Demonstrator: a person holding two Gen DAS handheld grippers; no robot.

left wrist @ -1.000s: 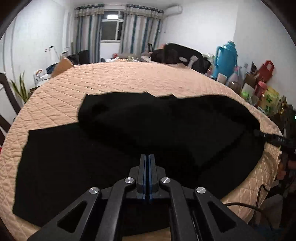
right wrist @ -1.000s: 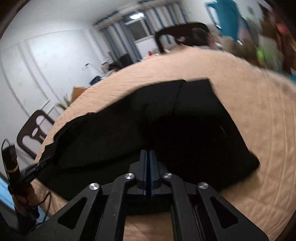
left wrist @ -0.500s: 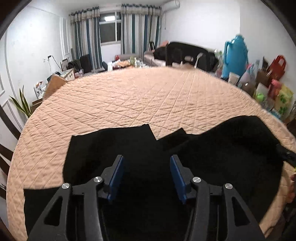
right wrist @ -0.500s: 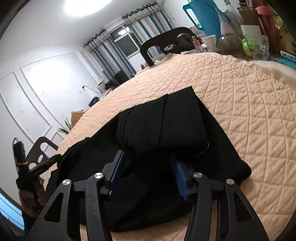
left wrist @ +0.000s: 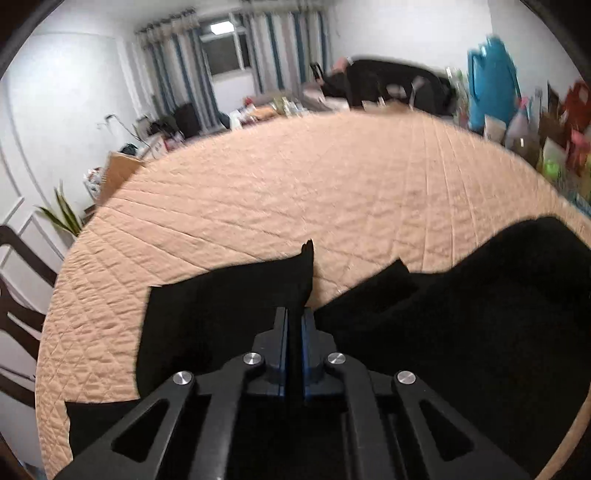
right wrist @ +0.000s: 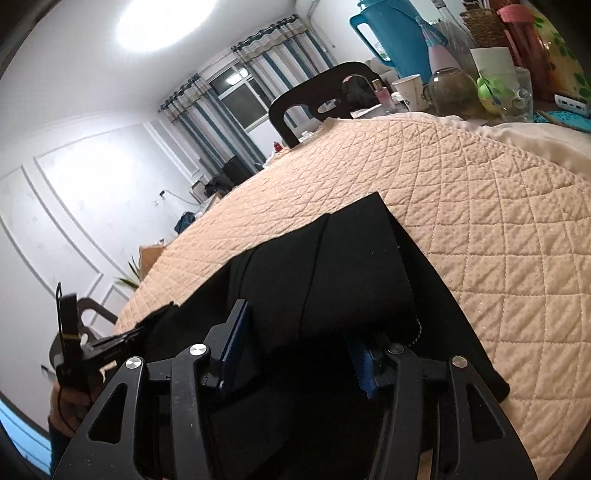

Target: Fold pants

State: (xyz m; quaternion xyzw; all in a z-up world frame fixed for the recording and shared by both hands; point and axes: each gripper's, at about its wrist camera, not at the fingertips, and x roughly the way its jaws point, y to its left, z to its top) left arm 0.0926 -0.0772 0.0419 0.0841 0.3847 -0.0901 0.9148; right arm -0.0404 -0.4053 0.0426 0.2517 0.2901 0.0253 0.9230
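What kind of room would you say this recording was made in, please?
Most likely a lived-in home room: a table under a quilted peach cover, striped curtains by a window, and a blue jug among household clutter beside a dark dining chair.

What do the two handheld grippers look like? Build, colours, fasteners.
Both match: the left gripper and right gripper have matte black bodies with angular linkage arms, triangular cut-outs and round silver pivot screws. The fingers carry flat blue pads. Seen from the right wrist view, the left unit has a black upright handle with a yellow band. No cables or sleeves are clearly visible.
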